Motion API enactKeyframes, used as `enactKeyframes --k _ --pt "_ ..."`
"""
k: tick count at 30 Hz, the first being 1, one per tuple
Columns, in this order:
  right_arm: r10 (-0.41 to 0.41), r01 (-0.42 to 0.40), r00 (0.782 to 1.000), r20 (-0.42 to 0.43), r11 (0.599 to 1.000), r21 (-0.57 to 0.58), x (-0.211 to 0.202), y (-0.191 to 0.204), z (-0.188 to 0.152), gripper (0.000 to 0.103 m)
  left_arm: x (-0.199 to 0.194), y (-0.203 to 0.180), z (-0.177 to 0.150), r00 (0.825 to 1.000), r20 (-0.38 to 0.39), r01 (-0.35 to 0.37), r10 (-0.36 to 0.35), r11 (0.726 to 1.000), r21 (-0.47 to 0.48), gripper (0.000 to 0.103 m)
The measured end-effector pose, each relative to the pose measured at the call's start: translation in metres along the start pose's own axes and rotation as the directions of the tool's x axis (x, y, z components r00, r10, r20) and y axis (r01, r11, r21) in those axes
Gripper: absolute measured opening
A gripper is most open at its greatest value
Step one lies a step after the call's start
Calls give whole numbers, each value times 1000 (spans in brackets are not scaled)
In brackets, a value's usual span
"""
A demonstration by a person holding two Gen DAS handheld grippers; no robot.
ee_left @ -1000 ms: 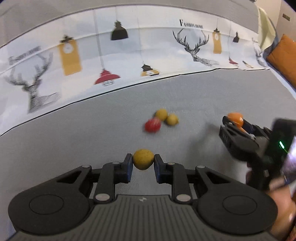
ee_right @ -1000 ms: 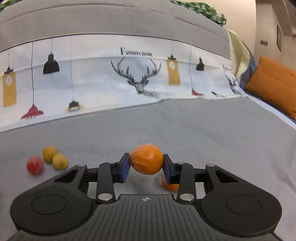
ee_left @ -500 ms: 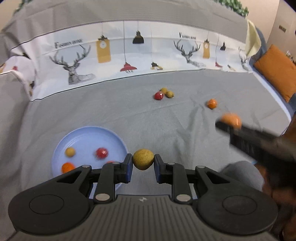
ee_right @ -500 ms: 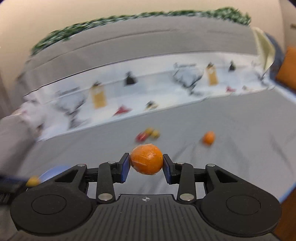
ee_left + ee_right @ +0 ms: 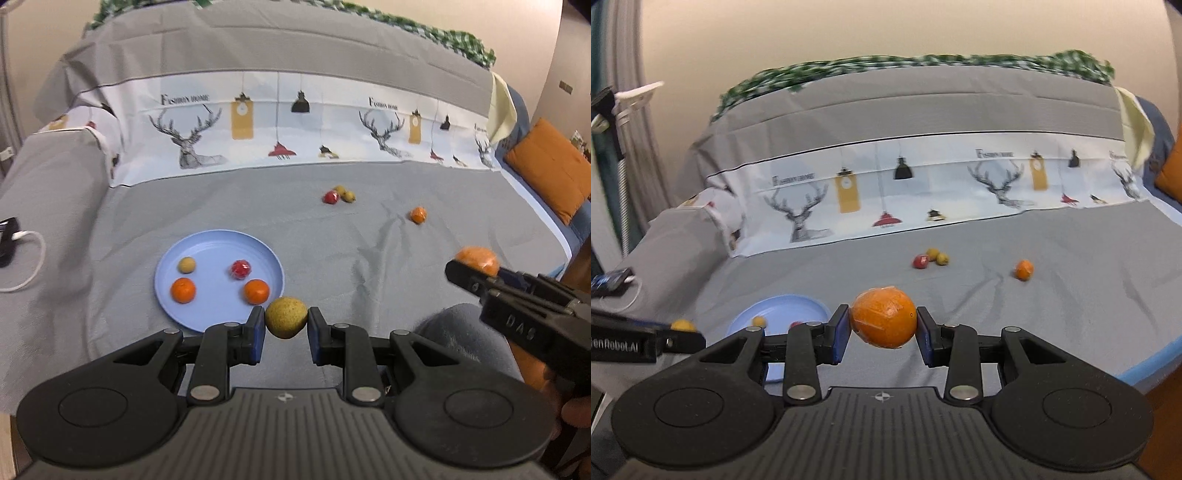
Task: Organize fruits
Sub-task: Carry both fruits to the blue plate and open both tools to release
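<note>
My left gripper [image 5: 286, 325] is shut on a yellow-green fruit [image 5: 286, 317], held above the near right rim of the blue plate [image 5: 218, 314]. The plate holds two oranges [image 5: 183, 290], a red fruit [image 5: 241, 268] and a small yellow fruit [image 5: 186, 264]. My right gripper [image 5: 882, 330] is shut on an orange [image 5: 882, 317], held high over the grey cover; it shows at the right in the left wrist view [image 5: 476, 260]. A red fruit [image 5: 330, 197], two yellow fruits [image 5: 349, 195] and a small orange [image 5: 418, 215] lie farther back.
A printed deer cloth [image 5: 295, 122] runs along the sofa back. An orange cushion [image 5: 550, 170] sits at the far right. A dark device with a white cable [image 5: 14, 258] lies at the left. The blue plate also shows in the right wrist view [image 5: 783, 306].
Both grippers have pulled back and up from the loose fruits, each carrying its fruit. The plate has come into view and the left gripper now hovers by its rim.
</note>
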State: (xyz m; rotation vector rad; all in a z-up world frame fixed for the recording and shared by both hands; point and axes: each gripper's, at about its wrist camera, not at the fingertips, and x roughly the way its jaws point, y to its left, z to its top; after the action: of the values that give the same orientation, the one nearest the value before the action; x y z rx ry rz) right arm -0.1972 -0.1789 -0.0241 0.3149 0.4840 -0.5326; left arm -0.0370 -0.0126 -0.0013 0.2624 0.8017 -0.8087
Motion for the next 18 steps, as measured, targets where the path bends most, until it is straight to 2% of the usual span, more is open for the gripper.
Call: enactKeyframes --k 9,18 --pt "74 -73 997 13 994 -86 -11 33 -2 39 -24 18 -5 999 37 -28 30 998 -52 27" --pt "98 -99 995 -6 988 -119 -5 45 -2 39 -22 25 -6 999 30 -22 25 997 -73 27"
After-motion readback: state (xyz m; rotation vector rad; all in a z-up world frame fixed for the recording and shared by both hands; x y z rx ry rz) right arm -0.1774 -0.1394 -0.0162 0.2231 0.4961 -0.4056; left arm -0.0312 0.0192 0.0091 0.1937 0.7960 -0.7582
